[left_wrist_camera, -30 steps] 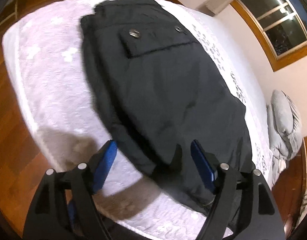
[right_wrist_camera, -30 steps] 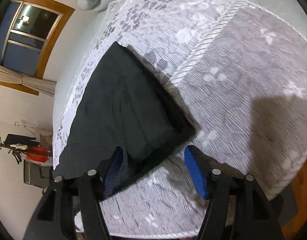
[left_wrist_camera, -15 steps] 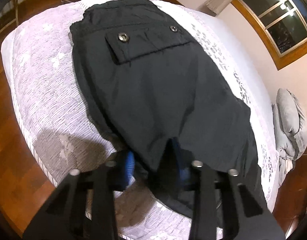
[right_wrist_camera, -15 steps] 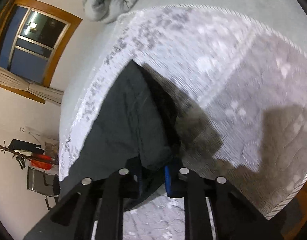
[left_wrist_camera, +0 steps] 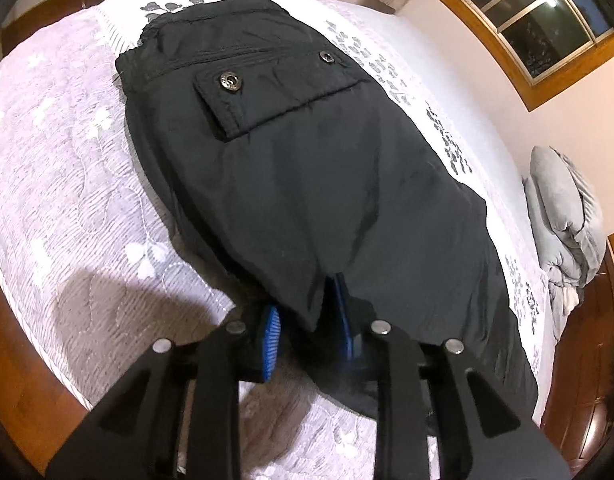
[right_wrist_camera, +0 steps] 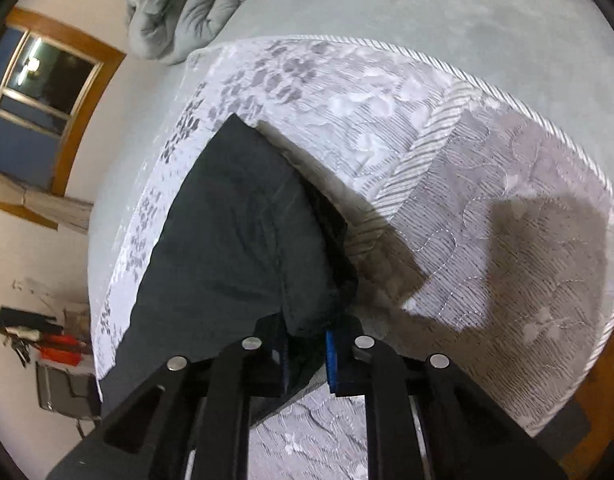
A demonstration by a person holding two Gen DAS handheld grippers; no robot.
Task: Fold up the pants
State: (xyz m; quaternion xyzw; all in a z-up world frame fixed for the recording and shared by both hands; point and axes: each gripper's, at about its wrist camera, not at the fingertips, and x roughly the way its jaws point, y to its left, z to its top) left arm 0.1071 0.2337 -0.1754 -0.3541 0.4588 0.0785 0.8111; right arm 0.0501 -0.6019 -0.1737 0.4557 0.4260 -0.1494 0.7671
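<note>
Black pants (left_wrist_camera: 307, 168) lie lengthwise on a bed with a pale lilac quilted cover (left_wrist_camera: 67, 184). A flap pocket with a metal snap (left_wrist_camera: 230, 81) faces up near the waistband at the far end. My left gripper (left_wrist_camera: 307, 332) is shut on the near edge of the pants, its blue pads pinching the fabric. In the right wrist view the pants leg (right_wrist_camera: 235, 240) rises off the cover, and my right gripper (right_wrist_camera: 309, 356) is shut on its hem corner.
A grey rolled duvet (left_wrist_camera: 563, 212) sits at the bed's far end, also in the right wrist view (right_wrist_camera: 195, 4). A wood-framed window (left_wrist_camera: 527, 20) is on the wall. Wooden floor (left_wrist_camera: 11, 344) surrounds the bed. A chair (right_wrist_camera: 63, 392) and red items stand by the wall.
Both grippers were open a second ago beside the pants edge. They closed on the fabric, and the right one has since lifted the hem corner off the cover.
</note>
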